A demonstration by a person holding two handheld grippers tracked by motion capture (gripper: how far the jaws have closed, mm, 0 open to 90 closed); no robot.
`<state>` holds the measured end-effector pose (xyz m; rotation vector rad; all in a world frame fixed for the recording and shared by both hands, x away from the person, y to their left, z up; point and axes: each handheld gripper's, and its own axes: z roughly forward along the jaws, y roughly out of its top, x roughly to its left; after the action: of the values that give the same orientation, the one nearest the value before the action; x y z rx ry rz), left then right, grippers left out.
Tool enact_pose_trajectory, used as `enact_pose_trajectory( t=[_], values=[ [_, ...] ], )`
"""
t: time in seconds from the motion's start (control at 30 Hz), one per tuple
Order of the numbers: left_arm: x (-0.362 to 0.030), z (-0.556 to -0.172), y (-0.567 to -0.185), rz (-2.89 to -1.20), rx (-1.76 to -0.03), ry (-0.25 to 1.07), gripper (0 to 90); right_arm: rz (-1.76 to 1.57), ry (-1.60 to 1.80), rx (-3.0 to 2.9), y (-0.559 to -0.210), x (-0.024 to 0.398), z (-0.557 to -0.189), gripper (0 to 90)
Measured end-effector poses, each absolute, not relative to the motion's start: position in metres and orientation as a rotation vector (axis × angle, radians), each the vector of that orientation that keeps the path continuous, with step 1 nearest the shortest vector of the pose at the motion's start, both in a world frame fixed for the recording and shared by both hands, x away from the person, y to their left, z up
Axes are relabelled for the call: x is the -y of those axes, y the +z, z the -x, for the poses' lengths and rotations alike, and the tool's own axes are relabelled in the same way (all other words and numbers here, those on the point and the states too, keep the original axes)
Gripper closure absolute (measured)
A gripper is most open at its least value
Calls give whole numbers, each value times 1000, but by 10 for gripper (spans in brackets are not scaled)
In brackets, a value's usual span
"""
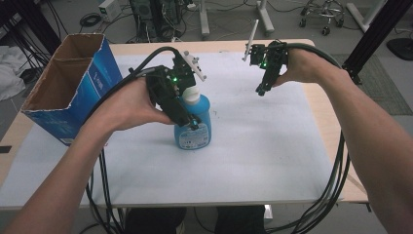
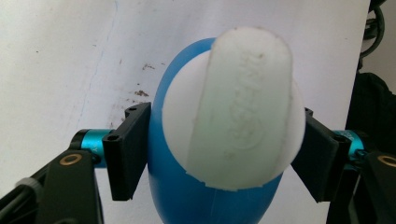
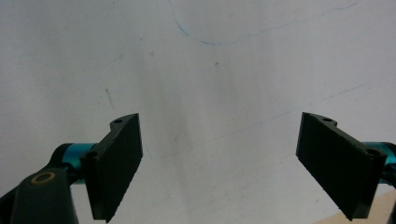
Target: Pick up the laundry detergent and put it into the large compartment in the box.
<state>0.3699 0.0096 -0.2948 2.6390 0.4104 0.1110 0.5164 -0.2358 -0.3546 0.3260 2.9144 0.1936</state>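
The left tongs [image 2: 219, 154] pinch the blue bottle [image 1: 193, 124] just under its white cap [image 2: 233, 107]. Smooth, rounded plastic, likely liquid-heavy: gripping there looks sensible. The right tongs [image 3: 219, 163], right of the bottle, hang spread and empty.

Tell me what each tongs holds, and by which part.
Left tongs grip the blue bottle by its body, just below the white cap. Right tongs are open, holding nothing.

Left tongs [image 1: 191, 117]: held low in the left hand [image 1: 127, 105], jaws pressed against both sides of a bottle.
Right tongs [image 1: 261, 90]: raised in the right hand [image 1: 302, 66], pointing down, jaws spread wide with nothing between.
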Motion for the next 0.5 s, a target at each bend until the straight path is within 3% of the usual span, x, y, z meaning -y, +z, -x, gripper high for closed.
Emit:
enact_pose_trajectory(
  t=[0.5],
  values=[
    [-10, -369, -294, -2645, -406, 123, 345, -318, 193, -2917, -356, 235, -517, 139]
  ],
)
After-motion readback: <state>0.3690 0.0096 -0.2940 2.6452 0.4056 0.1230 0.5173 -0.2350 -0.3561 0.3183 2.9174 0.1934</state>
